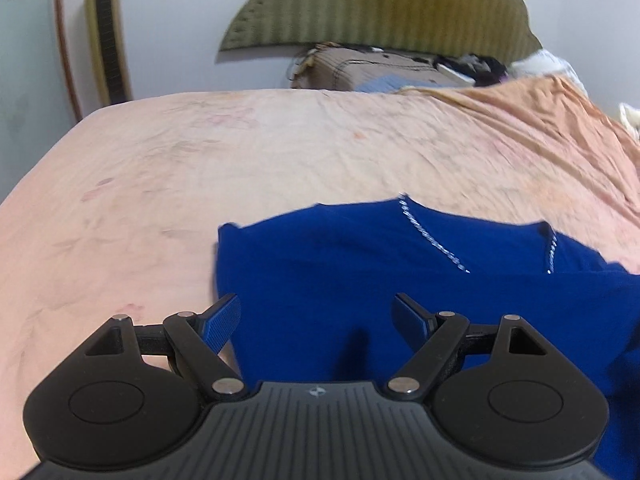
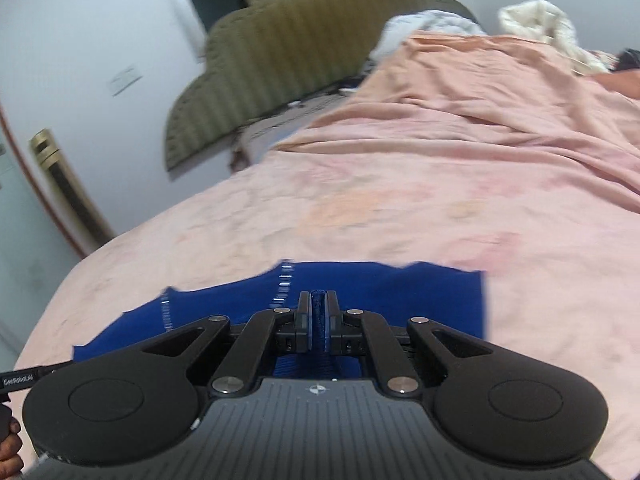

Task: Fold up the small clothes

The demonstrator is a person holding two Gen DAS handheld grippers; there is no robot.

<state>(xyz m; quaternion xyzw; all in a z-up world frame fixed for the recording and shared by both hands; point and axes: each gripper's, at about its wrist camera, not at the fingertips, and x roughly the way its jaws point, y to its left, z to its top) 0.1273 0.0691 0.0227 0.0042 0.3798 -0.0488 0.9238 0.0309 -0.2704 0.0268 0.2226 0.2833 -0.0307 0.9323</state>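
Below: right claw point(image 2: 319, 312) clamped on blue garment point(image 2: 380, 288); left claw point(image 1: 316, 320) wide above it.

I see a bed point(image 1: 200, 168) covered by a wrinkled pale pink sheet point(image 2: 400, 208) with faint stains. A blue garment point(image 1: 360, 272) with a line of white stitching lies spread flat directly on the sheet near me. A peach blanket point(image 2: 500, 92) lies bunched toward the bed's far right.

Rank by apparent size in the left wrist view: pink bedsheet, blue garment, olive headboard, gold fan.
1. pink bedsheet
2. blue garment, inflated by closeness to the camera
3. olive headboard
4. gold fan
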